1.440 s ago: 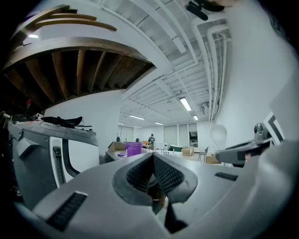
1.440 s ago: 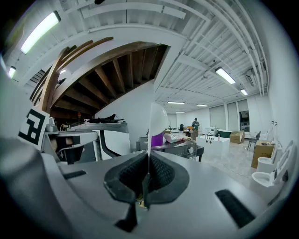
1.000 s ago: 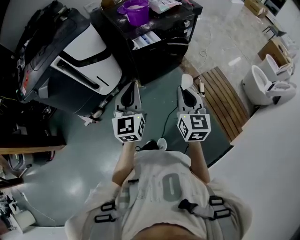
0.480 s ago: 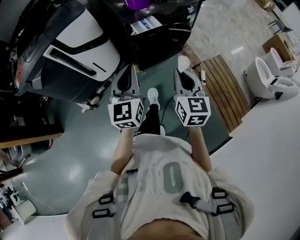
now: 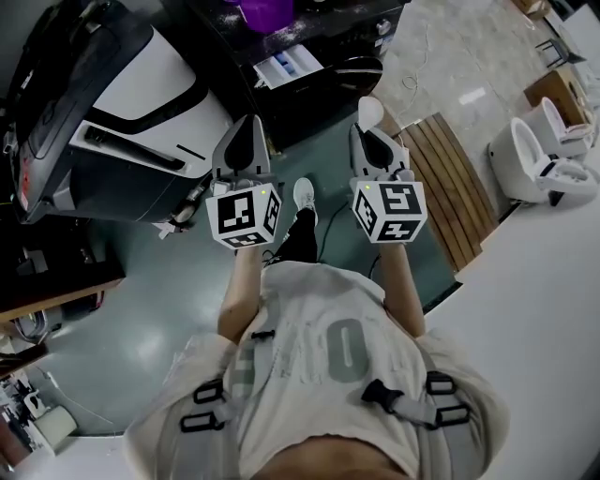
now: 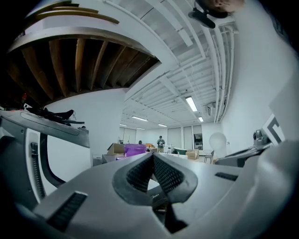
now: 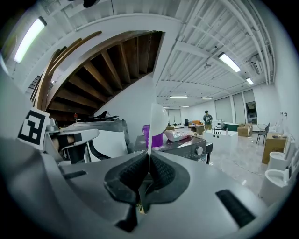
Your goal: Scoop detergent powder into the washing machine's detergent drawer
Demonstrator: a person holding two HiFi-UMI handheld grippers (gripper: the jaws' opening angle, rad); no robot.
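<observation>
The person's shirt (image 5: 302, 330) bears a large "0".

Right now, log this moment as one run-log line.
left gripper: shut, empty | right gripper: shut on white scoop | purple tub: on washing machine, ahead | scooping: not started

The washing machine (image 5: 328, 70) is set ahead of the person, across a strip of floor (image 5: 141, 319). A tub (image 5: 265, 11) is stood on its top, and the detergent drawer (image 5: 289, 66) is seen just nearer than the tub. A bulky machine (image 5: 122, 103) is placed to its left. A slatted platform (image 5: 450, 178) is laid on the floor to the right, with two toilets (image 5: 539, 169) farther right. The left hand-held gripper (image 5: 248, 122) and right hand-held gripper (image 5: 366, 129) are held side by side before the washing machine, and a scoop (image 5: 370, 110) is clamped in the right one.
</observation>
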